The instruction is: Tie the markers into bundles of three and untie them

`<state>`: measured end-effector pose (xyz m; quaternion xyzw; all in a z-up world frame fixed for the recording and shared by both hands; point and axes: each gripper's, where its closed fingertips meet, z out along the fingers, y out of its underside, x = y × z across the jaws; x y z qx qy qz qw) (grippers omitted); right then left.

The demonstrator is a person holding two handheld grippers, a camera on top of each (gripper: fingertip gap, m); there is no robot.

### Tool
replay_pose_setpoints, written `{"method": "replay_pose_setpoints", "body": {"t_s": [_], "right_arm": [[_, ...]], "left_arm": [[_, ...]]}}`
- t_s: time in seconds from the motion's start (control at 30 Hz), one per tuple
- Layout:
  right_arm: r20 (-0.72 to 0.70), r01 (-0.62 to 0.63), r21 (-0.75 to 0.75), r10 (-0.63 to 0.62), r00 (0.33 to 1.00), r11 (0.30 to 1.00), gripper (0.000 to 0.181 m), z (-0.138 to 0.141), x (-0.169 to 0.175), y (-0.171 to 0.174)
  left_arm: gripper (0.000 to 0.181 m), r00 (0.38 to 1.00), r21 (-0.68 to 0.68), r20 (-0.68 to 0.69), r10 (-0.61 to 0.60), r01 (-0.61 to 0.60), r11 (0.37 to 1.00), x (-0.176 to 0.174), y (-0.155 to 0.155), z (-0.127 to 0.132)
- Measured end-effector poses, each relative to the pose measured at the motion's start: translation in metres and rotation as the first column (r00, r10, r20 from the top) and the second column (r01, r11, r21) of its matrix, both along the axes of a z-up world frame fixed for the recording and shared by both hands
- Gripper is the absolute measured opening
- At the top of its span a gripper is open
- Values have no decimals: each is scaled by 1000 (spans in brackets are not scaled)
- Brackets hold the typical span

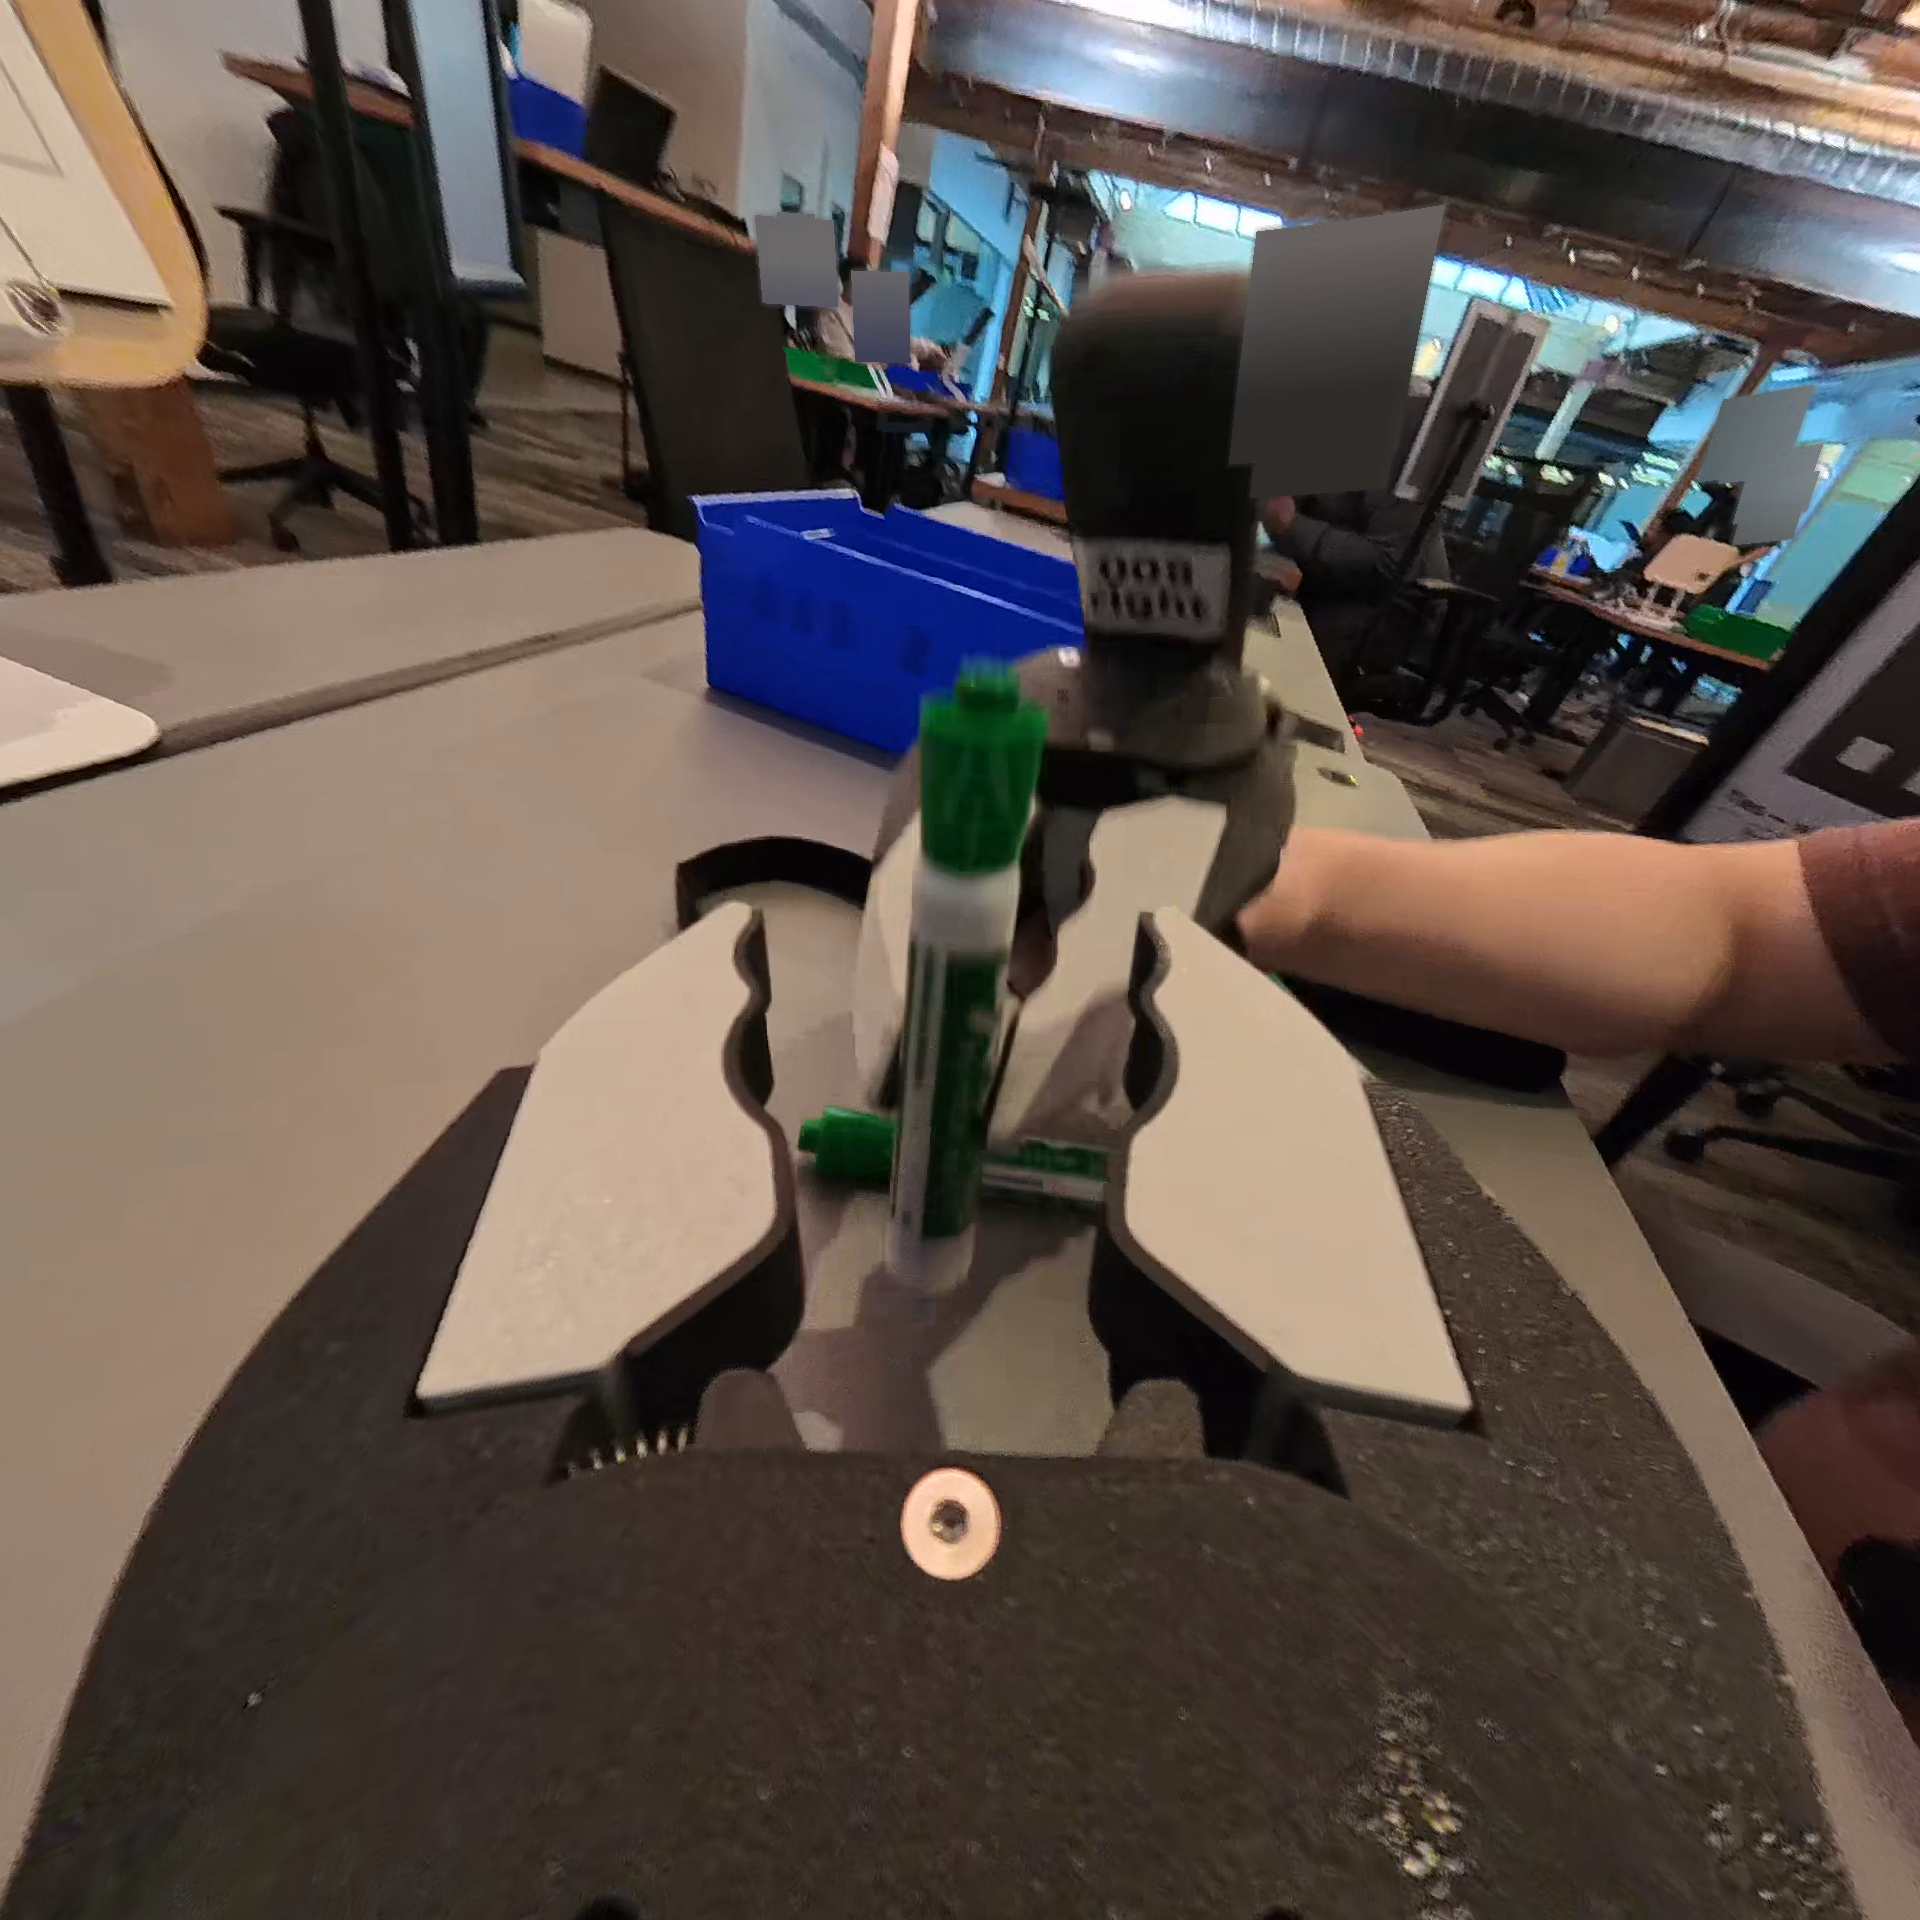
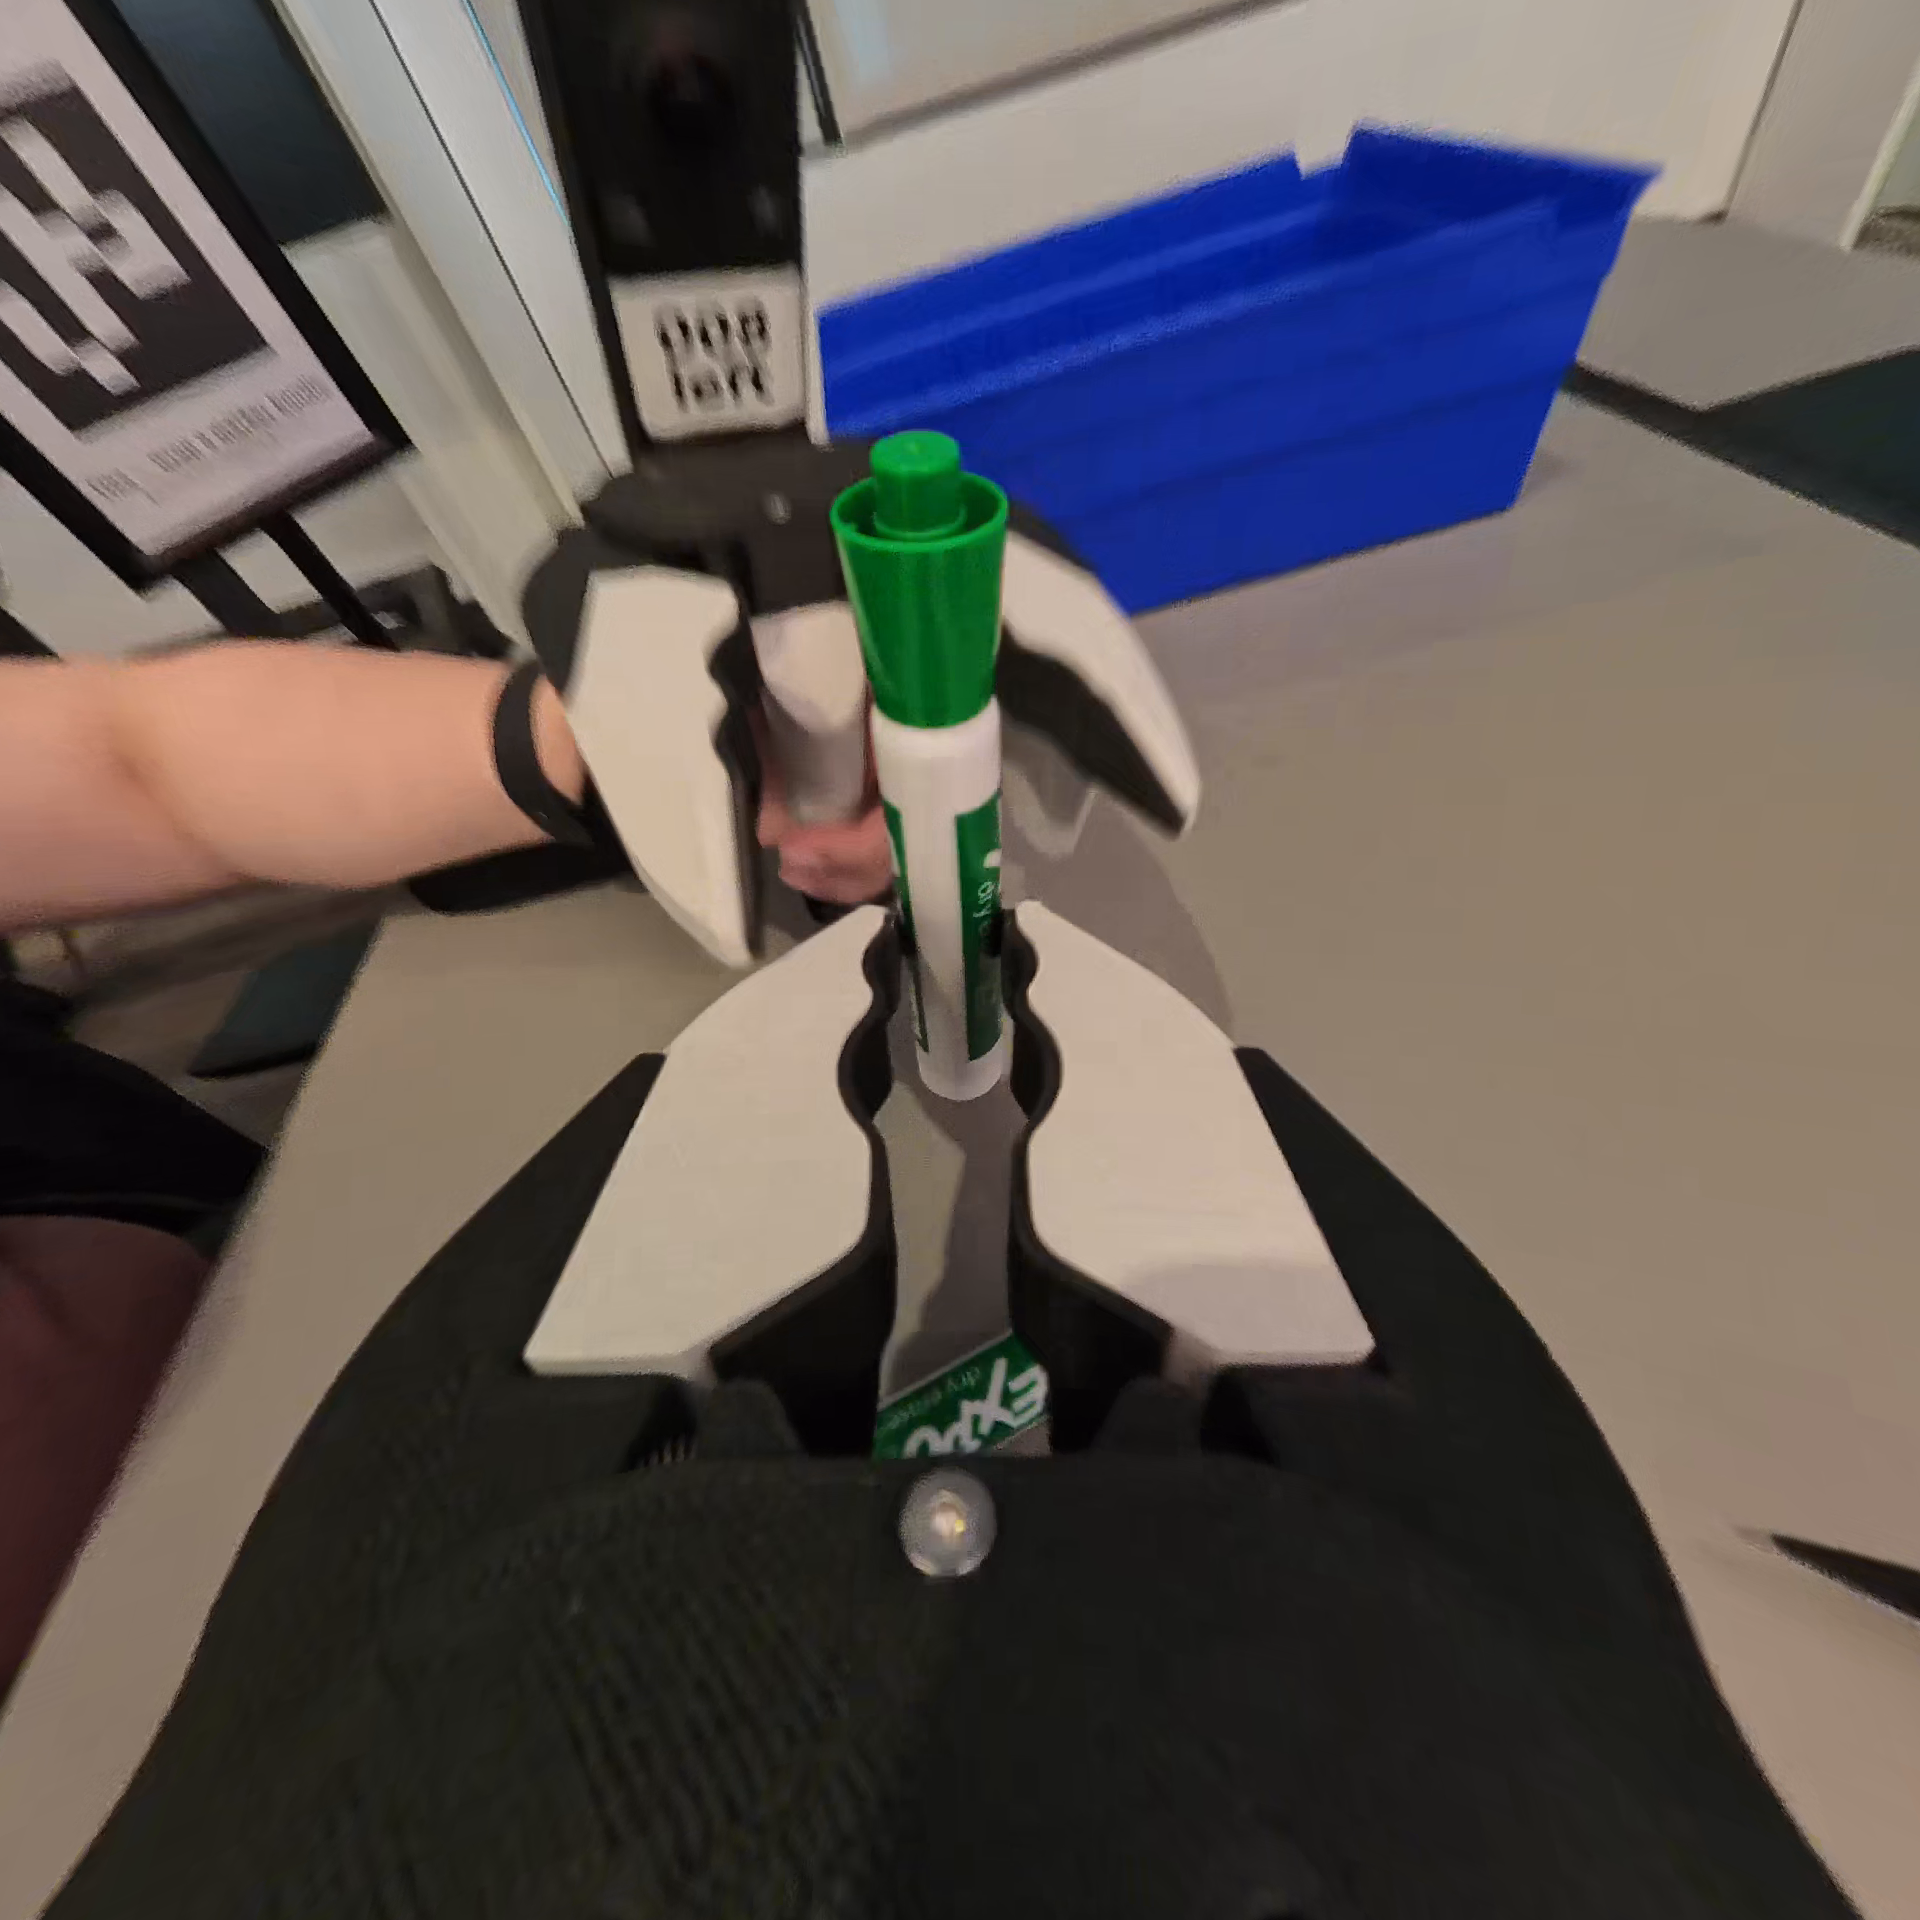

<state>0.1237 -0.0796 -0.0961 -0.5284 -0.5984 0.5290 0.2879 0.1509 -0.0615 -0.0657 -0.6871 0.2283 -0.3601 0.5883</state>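
I have a green-capped marker [image 2: 940,769] standing upright, cap at twelve o'clock, its white barrel pinched between the tips of my right gripper [image 2: 951,935]; those jaws are closed onto the barrel. In the left wrist view the same marker [image 1: 961,966] rises in the middle of the frame between my left gripper's [image 1: 945,935] fingers, which stand well apart and touch nothing. Whether the marker's lower end rests on the table I cannot tell.

A second marker [image 1: 940,1148] lies flat on the table behind the upright one, green cap pointing to nine o'clock. In the right wrist view a strip of green-and-white marker label [image 2: 961,1418] shows low between my right fingers, near the gripper body; which marker it belongs to I cannot tell.

From the right wrist view, the left gripper [image 2: 914,862] sits at about eleven o'clock from the marker, jaws spread, a bare forearm [image 2: 260,769] reaching in from nine o'clock. From the left wrist view, the right gripper [image 1: 1153,831] looms just behind the marker, its forearm [image 1: 1507,935] coming in from three o'clock.

Everything stands over a grey table [image 1: 312,935]. A blue bin [image 1: 862,634] sits on it at twelve o'clock, farther back; the right wrist view shows that bin [image 2: 1247,353] at one o'clock.
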Motion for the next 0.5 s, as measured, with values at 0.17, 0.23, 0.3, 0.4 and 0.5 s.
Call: {"method": "replay_pose_setpoints", "body": {"t_s": [0.17,0.23,0.3,0.4,0.5], "right_arm": [[-58,-18,-46,15,998,999,20,15,3,2],[-46,-46,-13,45,998,999,20,13,3,-5],[-27,-51,24,51,998,998,20,8,0,-9],[-9,-67,38,68,998,997,19,6,-3,-15],[22,-95,34,94,995,995,30,2,3,-18]], "left_arm": [[53,994,-40,65,-92,95,995,10,-7,2],[45,990,-36,92,-111,114,993,10,-8,7],[34,988,-7,114,-101,103,995,10,-8,14],[20,996,33,42,-85,84,996,13,-9,11],[19,997,56,-48,-54,57,997,14,-9,7]]}}
